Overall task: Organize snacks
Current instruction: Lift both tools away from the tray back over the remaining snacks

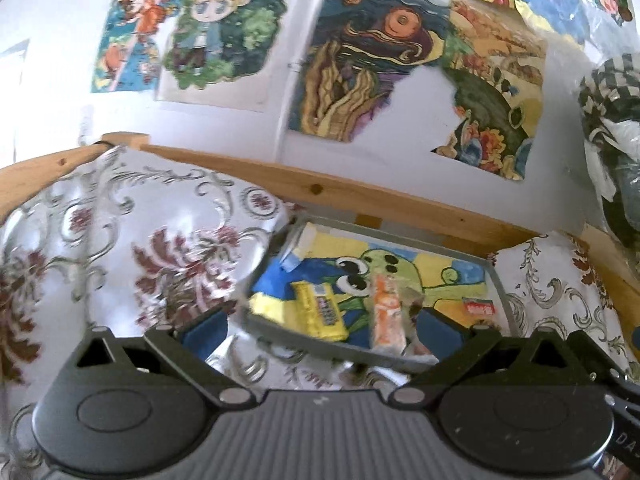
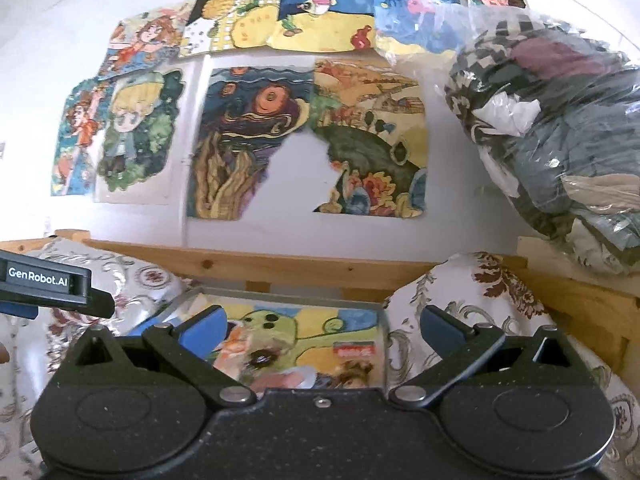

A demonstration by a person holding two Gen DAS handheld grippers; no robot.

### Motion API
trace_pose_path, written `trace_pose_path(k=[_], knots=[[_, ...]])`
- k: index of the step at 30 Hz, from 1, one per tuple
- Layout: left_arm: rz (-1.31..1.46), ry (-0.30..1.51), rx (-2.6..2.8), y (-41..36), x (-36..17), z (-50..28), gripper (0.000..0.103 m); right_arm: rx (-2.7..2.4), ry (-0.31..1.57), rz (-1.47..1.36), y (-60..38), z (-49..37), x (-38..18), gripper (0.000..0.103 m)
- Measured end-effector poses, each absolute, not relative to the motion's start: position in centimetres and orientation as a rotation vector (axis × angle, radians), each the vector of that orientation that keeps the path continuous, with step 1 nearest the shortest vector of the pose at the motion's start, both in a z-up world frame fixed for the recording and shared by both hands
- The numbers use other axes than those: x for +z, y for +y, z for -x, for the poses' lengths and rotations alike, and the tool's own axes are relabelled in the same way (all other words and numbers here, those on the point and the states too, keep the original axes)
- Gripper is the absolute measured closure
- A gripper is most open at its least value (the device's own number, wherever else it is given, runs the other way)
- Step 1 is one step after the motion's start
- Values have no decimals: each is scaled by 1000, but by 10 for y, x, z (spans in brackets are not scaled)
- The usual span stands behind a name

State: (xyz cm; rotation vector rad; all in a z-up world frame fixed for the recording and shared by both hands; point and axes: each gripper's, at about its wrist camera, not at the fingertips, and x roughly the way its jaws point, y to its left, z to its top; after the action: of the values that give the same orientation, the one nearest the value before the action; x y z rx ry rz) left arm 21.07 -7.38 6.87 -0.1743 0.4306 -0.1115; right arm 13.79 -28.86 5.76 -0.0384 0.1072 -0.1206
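Observation:
A grey tray lined with a frog drawing lies on the patterned cloth ahead. In it lie a yellow snack bar, an orange-and-white packet, a small red packet and a white-blue box. My left gripper hovers open just before the tray's near rim, nothing between its blue pads. In the right wrist view the same tray holds the red packet and blurred snacks. My right gripper is open above them, holding nothing.
Patterned silver-and-maroon cushions flank the tray. A wooden rail runs behind, below a white wall covered with drawings. A clear plastic bag of clothes sits at the right. The left gripper's body shows at the left edge.

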Motion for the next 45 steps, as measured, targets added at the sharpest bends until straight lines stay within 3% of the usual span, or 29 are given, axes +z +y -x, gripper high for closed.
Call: trace_pose_path(k=[20, 45], knots=[[159, 497, -75, -13, 27, -120, 0, -63, 203, 83, -238, -52, 46, 1], [133, 616, -44, 10, 5, -75, 0, -25, 484, 74, -209, -29, 19, 1]])
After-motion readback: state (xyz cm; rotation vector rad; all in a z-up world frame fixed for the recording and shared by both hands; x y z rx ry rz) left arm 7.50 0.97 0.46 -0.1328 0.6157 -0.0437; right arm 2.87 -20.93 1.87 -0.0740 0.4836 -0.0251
